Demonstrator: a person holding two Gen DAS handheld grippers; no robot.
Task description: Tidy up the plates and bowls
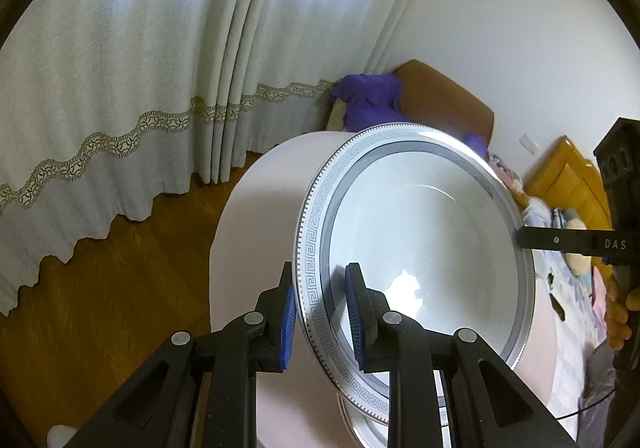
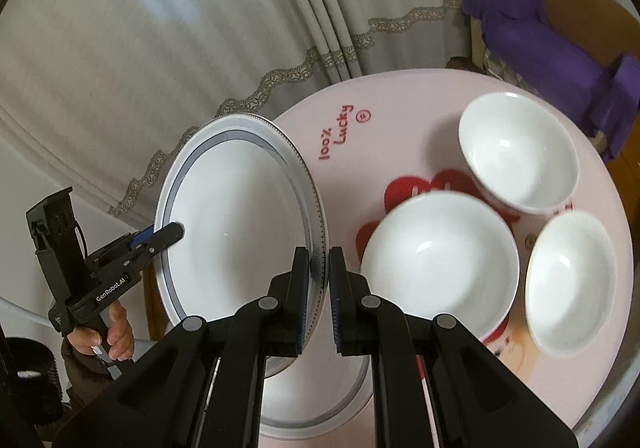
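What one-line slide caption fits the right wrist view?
Both grippers clamp a patterned plate above the pink table, beside three white bowls.

A second plate (image 2: 316, 404) lies mostly hidden beneath the lifted plate (image 2: 240, 224).

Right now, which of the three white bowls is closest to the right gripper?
The largest white bowl, just beside the right gripper; the others sit farther right.

Red "100% Lucky" with circled mark printed on pink worktop (image 2: 400, 103), beside raised plate (image 2: 240, 232) rim; white "GenRobot.AI" on left gripper (image 2: 168, 234) body, left of plate; white "DAS" on right gripper (image 1: 520, 238) finger, right of plate.
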